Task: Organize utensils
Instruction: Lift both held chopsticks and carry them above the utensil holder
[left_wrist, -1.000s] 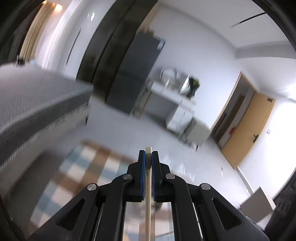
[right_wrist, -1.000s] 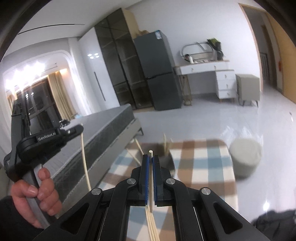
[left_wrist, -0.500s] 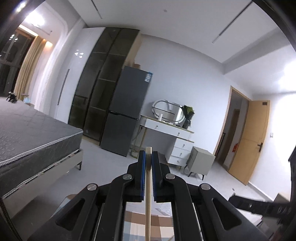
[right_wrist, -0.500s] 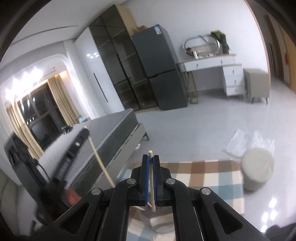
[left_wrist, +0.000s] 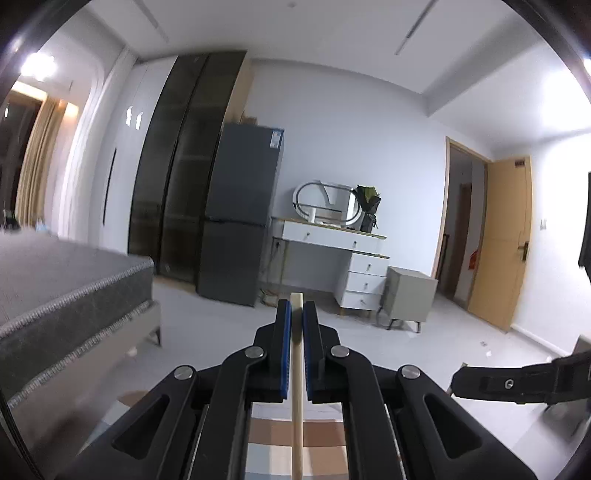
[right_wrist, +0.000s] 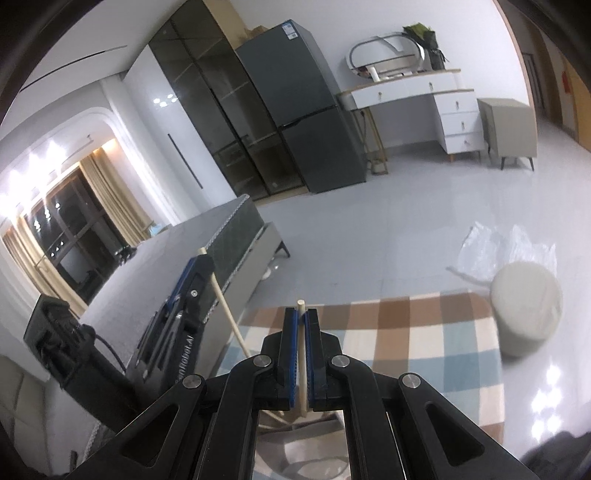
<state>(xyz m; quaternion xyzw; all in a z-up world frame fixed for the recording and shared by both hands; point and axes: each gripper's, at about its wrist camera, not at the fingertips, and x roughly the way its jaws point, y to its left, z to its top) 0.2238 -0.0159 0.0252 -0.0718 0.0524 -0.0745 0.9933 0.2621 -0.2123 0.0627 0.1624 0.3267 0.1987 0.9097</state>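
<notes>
Grey bed (left_wrist: 66, 291), dark fridge (left_wrist: 240, 214), white dresser (left_wrist: 332, 251) (oval mirror), checked rug (right_wrist: 406, 332)

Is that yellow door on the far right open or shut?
Open. In the left wrist view the yellow door is swung away from its frame, and a dark doorway shows beside it.

We see the black left gripper with blue pads (left_wrist: 297, 314) clamped on a pale wooden chopstick (left_wrist: 296, 387), pointing level. The black right gripper (right_wrist: 302, 314) pinches another pale stick (right_wrist: 302, 369), pointing downward.
</notes>
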